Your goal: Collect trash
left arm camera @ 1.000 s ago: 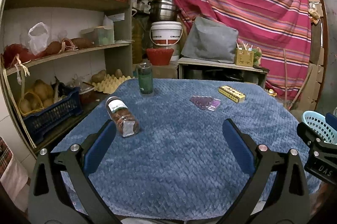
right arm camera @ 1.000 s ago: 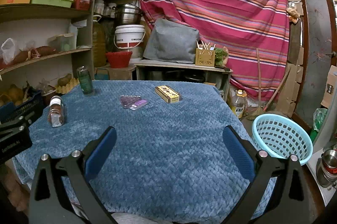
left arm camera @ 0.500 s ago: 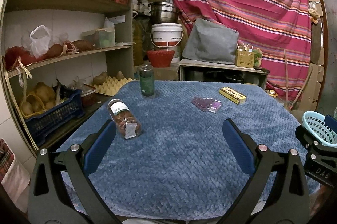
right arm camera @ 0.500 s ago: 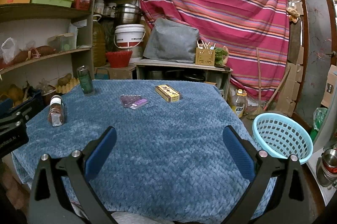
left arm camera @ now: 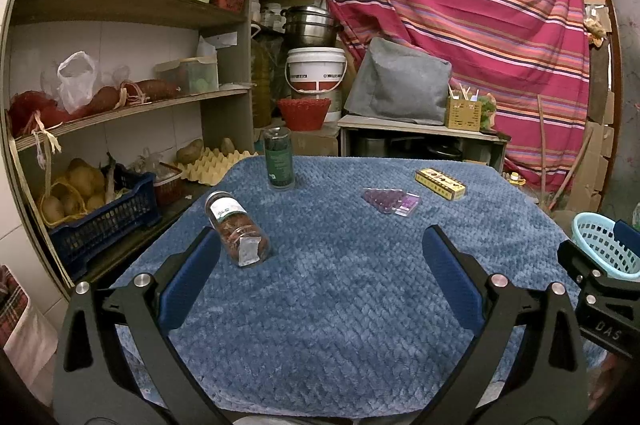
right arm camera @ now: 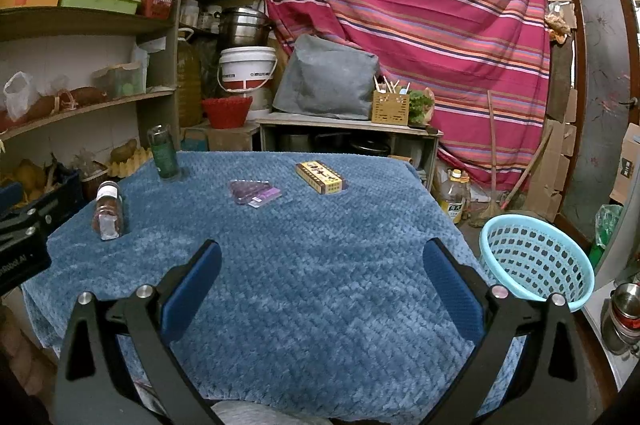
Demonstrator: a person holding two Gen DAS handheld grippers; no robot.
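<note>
Four items lie on the blue quilted table cloth (left arm camera: 340,289) (right arm camera: 312,265). A clear jar (left arm camera: 237,229) (right arm camera: 107,210) with reddish contents lies on its side at the left. A dark green bottle (left arm camera: 279,158) (right arm camera: 163,152) stands upright at the far left. A purple blister pack (left arm camera: 392,201) (right arm camera: 254,192) and a yellow carton (left arm camera: 440,184) (right arm camera: 321,177) lie toward the far side. A light blue mesh basket (right arm camera: 536,261) (left arm camera: 604,245) stands off the table's right edge. My left gripper (left arm camera: 320,249) hangs open just right of the jar. My right gripper (right arm camera: 320,257) is open over the near table, holding nothing.
Wooden shelves (left arm camera: 120,105) with boxes, bags and vegetables line the left wall. A blue crate (left arm camera: 100,225) and an egg tray (left arm camera: 216,165) sit beside the table's left edge. A striped curtain (right arm camera: 420,25), a bucket (right arm camera: 246,69) and a low bench (right arm camera: 348,129) stand behind. Metal pots (right arm camera: 624,309) sit at the right.
Both views have drifted slightly; the jar sits a little further right and lower in the left wrist view. Both grippers stay open and nothing was grasped.
</note>
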